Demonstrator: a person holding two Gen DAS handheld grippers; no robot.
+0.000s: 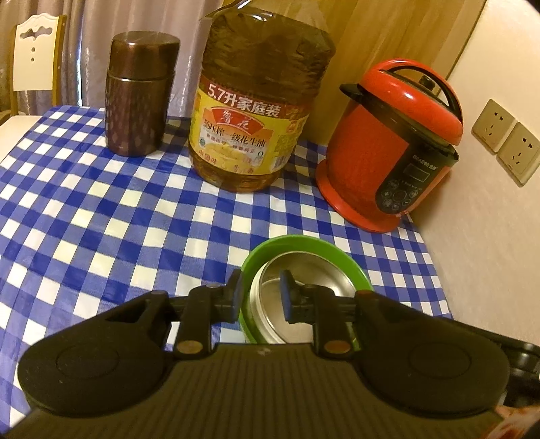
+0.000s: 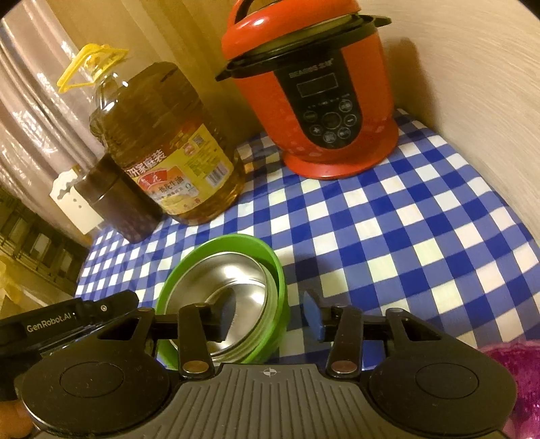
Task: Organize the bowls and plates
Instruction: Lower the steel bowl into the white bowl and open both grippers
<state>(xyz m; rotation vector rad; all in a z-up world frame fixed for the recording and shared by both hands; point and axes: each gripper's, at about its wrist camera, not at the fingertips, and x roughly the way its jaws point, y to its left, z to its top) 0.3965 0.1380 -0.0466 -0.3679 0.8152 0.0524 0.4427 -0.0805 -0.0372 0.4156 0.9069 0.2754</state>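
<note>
1. A green bowl [image 1: 305,244] sits on the checked cloth [image 1: 101,209], near the table's wall side, with a steel bowl [image 1: 303,297] nested inside it.
2. The left gripper [image 1: 260,297] straddles the bowls' left rim: one finger outside the green wall, the other inside the steel bowl. Its jaws stand slightly apart, and the pads do not seem to press the rim.
3. The right gripper [image 2: 270,315] straddles the right rim, one finger in the steel bowl [image 2: 233,283], the other outside the green bowl [image 2: 280,297] over the cloth [image 2: 388,236]. Its jaws are open with a clear gap and hold nothing.
4. Behind the bowls stand an oil jug [image 1: 256,111], a brown canister [image 1: 138,94] to its left and a red cooker [image 1: 388,148] by the wall [image 1: 489,236], all well apart from the bowls.
5. A chair [image 1: 33,57] and curtains [image 1: 94,20] lie beyond the table; two sockets [image 1: 506,141] sit on the wall.
</note>
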